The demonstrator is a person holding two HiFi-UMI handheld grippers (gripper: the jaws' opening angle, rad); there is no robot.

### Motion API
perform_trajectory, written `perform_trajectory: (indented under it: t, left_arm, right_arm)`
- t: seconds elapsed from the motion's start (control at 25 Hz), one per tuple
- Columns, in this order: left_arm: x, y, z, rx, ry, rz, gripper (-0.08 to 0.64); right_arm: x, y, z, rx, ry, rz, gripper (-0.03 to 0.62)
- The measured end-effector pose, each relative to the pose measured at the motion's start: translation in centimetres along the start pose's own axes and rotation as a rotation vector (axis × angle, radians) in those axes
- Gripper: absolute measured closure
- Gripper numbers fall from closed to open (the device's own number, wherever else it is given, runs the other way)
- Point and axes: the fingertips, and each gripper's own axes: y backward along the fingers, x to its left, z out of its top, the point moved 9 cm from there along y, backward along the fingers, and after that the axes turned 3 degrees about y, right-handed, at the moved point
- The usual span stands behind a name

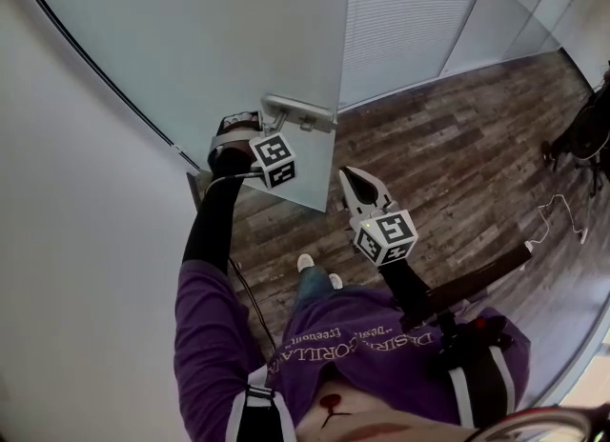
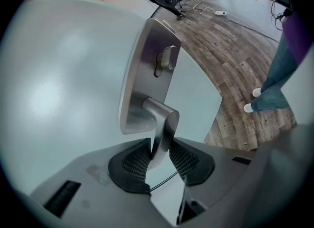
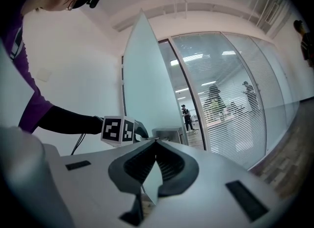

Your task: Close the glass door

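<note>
The handle (image 2: pixel 164 116) of the frosted glass door (image 1: pixel 191 40) is clamped between the pads of the left tongs (image 2: pixel 159 154), gripped near the lever's end. The door is seen standing ajar over a wooden floor (image 1: pixel 457 135). The right tongs (image 3: pixel 156 143) are held with jaws pressed together, nothing between them, near the door's free edge.

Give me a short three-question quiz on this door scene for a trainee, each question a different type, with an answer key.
1. True or false: the right tongs are open.
2. What do the left tongs clamp? A: lever handle. B: broom. C: mug.
3. Fill in: the floor is made of ___ planks.
Key: 1 false; 2 A; 3 wood.
</note>
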Motion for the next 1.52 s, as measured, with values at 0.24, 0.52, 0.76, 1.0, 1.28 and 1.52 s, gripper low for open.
perform_trajectory:
  t: [0.24, 0.52, 0.76, 1.0, 1.28, 1.52]
  left_arm:
    - [2.8, -2.9, 1.4, -0.025, -0.019, -0.007, 0.445]
    - [3.8, -4.0, 2.5, -0.079, -0.020, 0.003, 0.449]
    - [3.8, -6.1, 2.6, -0.115, -0.033, 0.016, 0.454]
    - [5.6, -8.2, 3.8, -0.150, -0.043, 0.015, 0.459]
    - [6.3, -9.9, 4.1, -0.189, -0.028, 0.014, 0.460]
    - [10.0, -11.9, 5.1, -0.196, 0.013, -0.048, 0.460]
  right_arm:
    - [-1.9, -4.6, 1.3, 0.001, -0.020, -0.037, 0.595]
    - [-2.1, -7.9, 2.0, -0.011, -0.004, -0.064, 0.595]
    - [-1.6, -11.0, 0.4, -0.016, 0.000, -0.097, 0.595]
    - [-2.6, -13.9, 0.7, -0.016, 0.005, -0.138, 0.595]
    - [-2.6, -15.2, -0.5, -0.003, 0.005, -0.197, 0.595]
    - [-4.0, -17.2, 1.1, 0.010, -0.014, -0.214, 0.595]
